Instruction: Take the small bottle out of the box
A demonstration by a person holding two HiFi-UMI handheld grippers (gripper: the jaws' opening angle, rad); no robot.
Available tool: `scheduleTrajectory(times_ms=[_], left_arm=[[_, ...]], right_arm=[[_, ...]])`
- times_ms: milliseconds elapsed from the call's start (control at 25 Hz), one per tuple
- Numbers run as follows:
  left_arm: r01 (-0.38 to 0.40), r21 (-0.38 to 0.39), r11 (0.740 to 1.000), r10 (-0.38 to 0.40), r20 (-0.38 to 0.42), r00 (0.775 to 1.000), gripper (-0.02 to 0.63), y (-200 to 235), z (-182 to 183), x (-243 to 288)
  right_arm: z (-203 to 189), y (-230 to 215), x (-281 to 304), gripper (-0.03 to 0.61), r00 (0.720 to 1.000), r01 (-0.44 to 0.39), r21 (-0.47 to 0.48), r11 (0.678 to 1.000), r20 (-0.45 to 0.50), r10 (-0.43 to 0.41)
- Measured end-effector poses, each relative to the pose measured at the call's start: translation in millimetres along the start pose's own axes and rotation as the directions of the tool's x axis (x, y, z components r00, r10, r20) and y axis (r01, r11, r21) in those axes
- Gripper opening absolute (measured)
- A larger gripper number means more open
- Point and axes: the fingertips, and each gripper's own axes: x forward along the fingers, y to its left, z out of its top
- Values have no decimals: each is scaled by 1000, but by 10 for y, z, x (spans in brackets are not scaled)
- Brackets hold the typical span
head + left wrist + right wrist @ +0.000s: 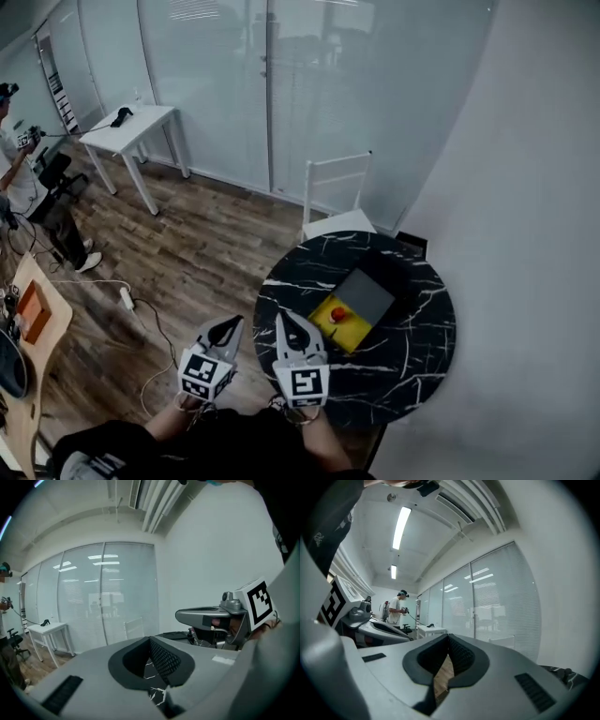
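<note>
A yellow box [349, 323] with its grey lid [366, 294] folded back lies on the round black marble table [412, 347]. In the box stands the small bottle with a red cap [337, 314]. My left gripper [228, 325] is held off the table's near left edge, shut and empty. My right gripper [284, 320] hovers over the table's near edge, left of the box, also shut with nothing in it. In the left gripper view the jaws [151, 640] meet over the marble top, with the right gripper [211, 616] beside. The right gripper view shows closed jaws [449, 637].
A white chair [337, 199] stands behind the table, against a glass partition. A grey wall runs close on the right. On the wooden floor to the left are a white desk [131, 127], cables [131, 300], a wooden table [37, 323] and a person [23, 183].
</note>
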Motion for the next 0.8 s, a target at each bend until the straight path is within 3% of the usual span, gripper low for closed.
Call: scheduleTrajectory(times_ms=[200, 440, 720, 800], left_arm=[[114, 36, 993, -113, -38, 993, -2, -250, 58, 443], [270, 66, 961, -266, -68, 962, -2, -585, 108, 906], [448, 88, 890, -436, -125, 891, -2, -889, 23, 1375], [500, 88, 861, -484, -159, 861, -2, -910, -32, 1554]], right_arm=[[-120, -491, -72, -3, 996, 93, 34, 995, -12, -92], [-272, -876, -265, -3, 977, 213, 65, 975, -38, -210], [-561, -1244, -352, -3, 930, 359, 99, 928, -121, -347], [-625, -1357, -313, -3, 910, 405, 107, 908, -139, -389]])
